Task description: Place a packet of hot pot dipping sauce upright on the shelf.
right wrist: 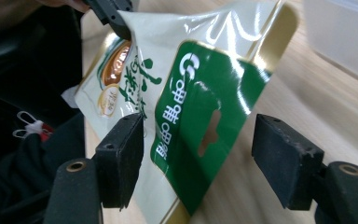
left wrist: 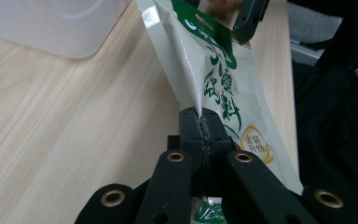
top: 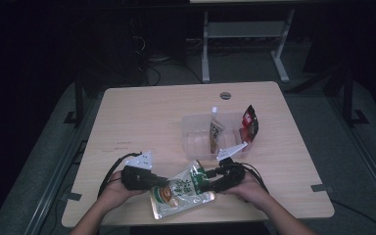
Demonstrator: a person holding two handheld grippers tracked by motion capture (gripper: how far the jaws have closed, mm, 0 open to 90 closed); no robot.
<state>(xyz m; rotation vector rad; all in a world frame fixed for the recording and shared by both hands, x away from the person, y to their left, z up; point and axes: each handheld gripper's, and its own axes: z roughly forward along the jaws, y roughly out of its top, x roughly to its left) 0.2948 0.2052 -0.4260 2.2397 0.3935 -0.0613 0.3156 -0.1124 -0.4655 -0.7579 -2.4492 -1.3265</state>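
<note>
Between open right gripper (right wrist: pixel 198 163) pads: pouch (right wrist: pixel 200 107), seemingly untouched.

Wooden table (top: pixel 147 117) – grey floor (top: pixel 245 63), dim room

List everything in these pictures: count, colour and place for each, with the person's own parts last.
green and cream food pouch: one, shiny, at the near edge of the table between the two grippers.
clear plastic bin: one, see-through, on the table beyond the pouch, right of centre.
brown sachet: one, brown with a white tip, standing inside the bin.
red and black packet: one, at the bin's right end, leaning up.
table: one, light wood top.
white desk frame: one, on the floor behind the table.
left gripper: one, black, jaws shut on the pouch's edge.
right gripper: one, black, jaws open either side of the pouch's green top, pads not pressing.
forearms: two, entering from the bottom of the high view.
</note>
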